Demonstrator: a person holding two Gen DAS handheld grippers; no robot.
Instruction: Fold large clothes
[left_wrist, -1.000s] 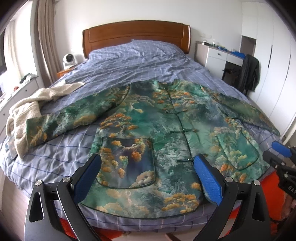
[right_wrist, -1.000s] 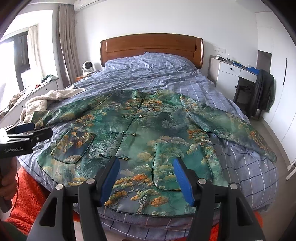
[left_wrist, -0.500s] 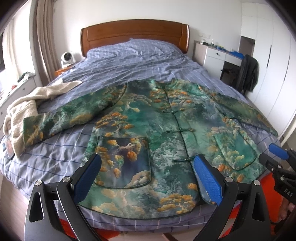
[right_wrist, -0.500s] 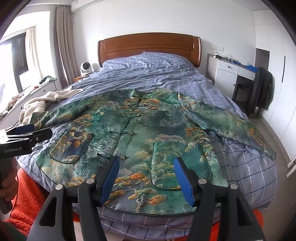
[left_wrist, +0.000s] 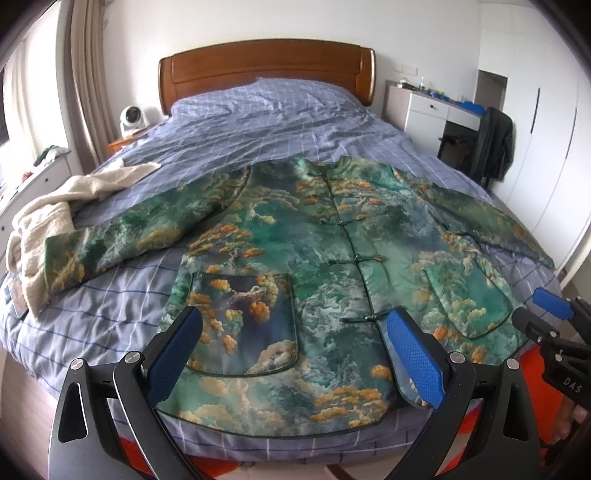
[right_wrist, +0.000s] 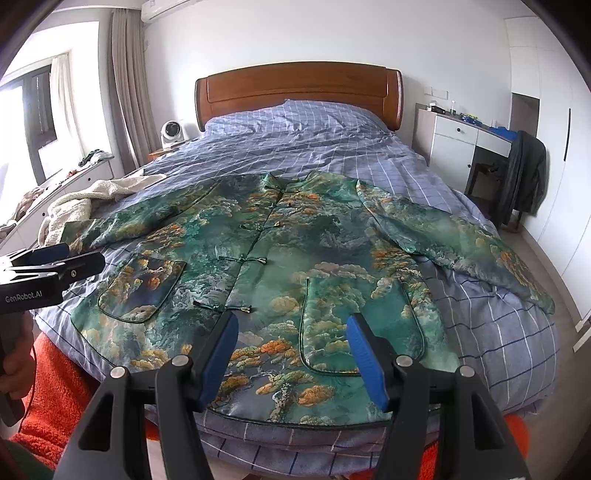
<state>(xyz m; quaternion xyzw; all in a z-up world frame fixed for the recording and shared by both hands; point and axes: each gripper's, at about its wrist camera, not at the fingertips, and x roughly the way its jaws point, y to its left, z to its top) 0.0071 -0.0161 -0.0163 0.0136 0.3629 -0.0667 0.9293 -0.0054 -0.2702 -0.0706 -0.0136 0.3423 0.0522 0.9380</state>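
Observation:
A green jacket (left_wrist: 314, 266) with orange cloud patterns, frog buttons and two patch pockets lies flat, front up, on the bed, both sleeves spread out; it also shows in the right wrist view (right_wrist: 280, 273). My left gripper (left_wrist: 291, 354) is open and empty, hovering above the jacket's hem near the left pocket. My right gripper (right_wrist: 291, 354) is open and empty above the hem near the right pocket. The right gripper also shows at the right edge of the left wrist view (left_wrist: 554, 325), and the left gripper at the left edge of the right wrist view (right_wrist: 51, 266).
The bed (left_wrist: 258, 122) has a blue checked cover and a wooden headboard (right_wrist: 299, 92). A cream blanket (left_wrist: 48, 218) lies at its left edge beside the left sleeve. A white desk with a chair and dark coat (right_wrist: 524, 177) stands right; a fan (right_wrist: 171, 131) stands left.
Both grippers have shifted slightly, so the jacket sits a little lower and farther in each view. Both stay open and the jacket has not moved.

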